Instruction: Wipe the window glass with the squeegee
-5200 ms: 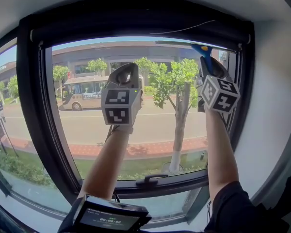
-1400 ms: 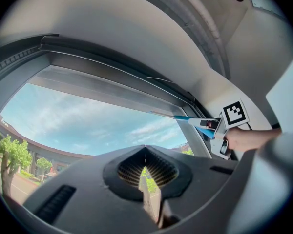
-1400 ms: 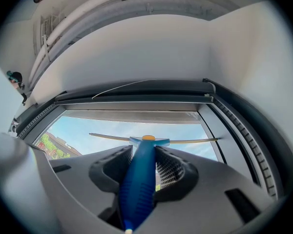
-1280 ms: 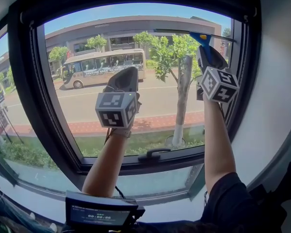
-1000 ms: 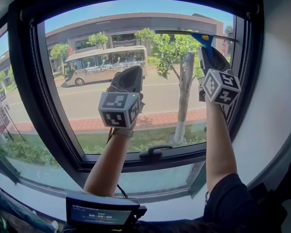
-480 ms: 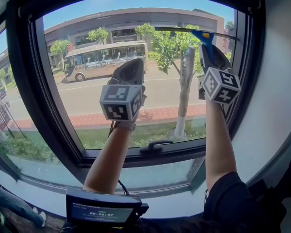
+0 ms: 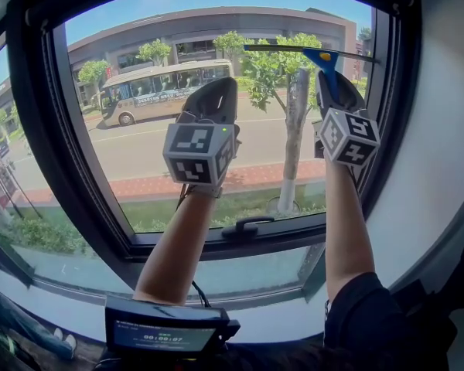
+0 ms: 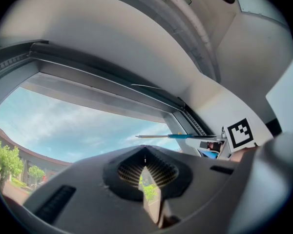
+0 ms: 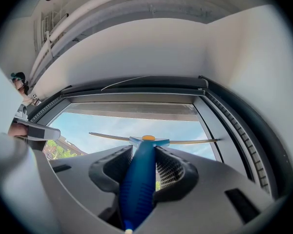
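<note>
The squeegee (image 7: pixel 322 58) has a blue handle and a long thin blade lying level against the upper right of the window glass (image 7: pixel 139 153). My right gripper (image 7: pixel 330 87) is shut on the handle from below; in the right gripper view the handle (image 9: pixel 138 179) runs up between the jaws to the blade (image 9: pixel 185 142). My left gripper (image 7: pixel 219 95) is raised in front of the middle of the pane, shut and holding nothing. The left gripper view shows its jaws (image 8: pixel 145 161) closed, with the squeegee (image 8: pixel 180 136) off to the right.
A dark window frame (image 7: pixel 54 168) surrounds the pane, with a black latch handle (image 7: pixel 243 226) on the bottom rail. White wall stands to the right (image 7: pixel 437 168). A small screen device (image 7: pixel 166 332) sits low in front of me. Outside are a road, a bus and trees.
The squeegee blade has come down from the top rail, leaving a band of glass above it. The left gripper has risen slightly in the last second. The right gripper keeps hold of the handle.
</note>
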Demonstrator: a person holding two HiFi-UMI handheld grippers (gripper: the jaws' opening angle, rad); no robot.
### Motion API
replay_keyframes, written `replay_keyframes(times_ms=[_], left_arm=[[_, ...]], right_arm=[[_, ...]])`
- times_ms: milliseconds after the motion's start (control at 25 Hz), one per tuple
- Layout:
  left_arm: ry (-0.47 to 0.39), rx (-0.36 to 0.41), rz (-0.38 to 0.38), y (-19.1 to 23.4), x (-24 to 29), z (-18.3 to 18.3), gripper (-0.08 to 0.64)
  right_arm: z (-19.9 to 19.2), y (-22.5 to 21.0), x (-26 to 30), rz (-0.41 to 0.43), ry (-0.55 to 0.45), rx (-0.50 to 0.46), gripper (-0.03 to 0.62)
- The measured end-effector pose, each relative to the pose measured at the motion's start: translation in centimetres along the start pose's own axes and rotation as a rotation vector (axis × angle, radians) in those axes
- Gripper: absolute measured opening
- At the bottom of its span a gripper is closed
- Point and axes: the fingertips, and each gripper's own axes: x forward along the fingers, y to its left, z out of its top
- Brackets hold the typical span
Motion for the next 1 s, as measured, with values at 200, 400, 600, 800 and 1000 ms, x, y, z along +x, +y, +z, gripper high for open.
replay_keyframes(times_ms=[200,400,600,800,1000], left_arm=[[0.011,-0.002,-0.001,0.1,-0.1,-1.6,0.003],[0.014,-0.010,-0.010,-0.2,-0.5,-2.4,0.003],[-0.005,-0.022,-0.008,-0.3,-1.3,-3.3,0.003],[0.007,-0.033,-0.017,-0.7,-1.6,-4.1,0.003],[0.019,-0.045,-0.020,-1.2,-1.7,-5.0,0.003]], right_arm=[[-0.7,0.1,-0.6,0.000,0.006,0.004,0.141],[-1.5,0.3,-1.1,-0.001,0.003,0.004,0.141],[-2.4,0.4,-1.9,-0.003,-0.001,0.005,0.141],[-3.1,0.6,-2.4,-0.008,-0.001,0.012,0.141],[-3.7,0.7,-2.9,0.002,-0.015,-0.004,0.141]])
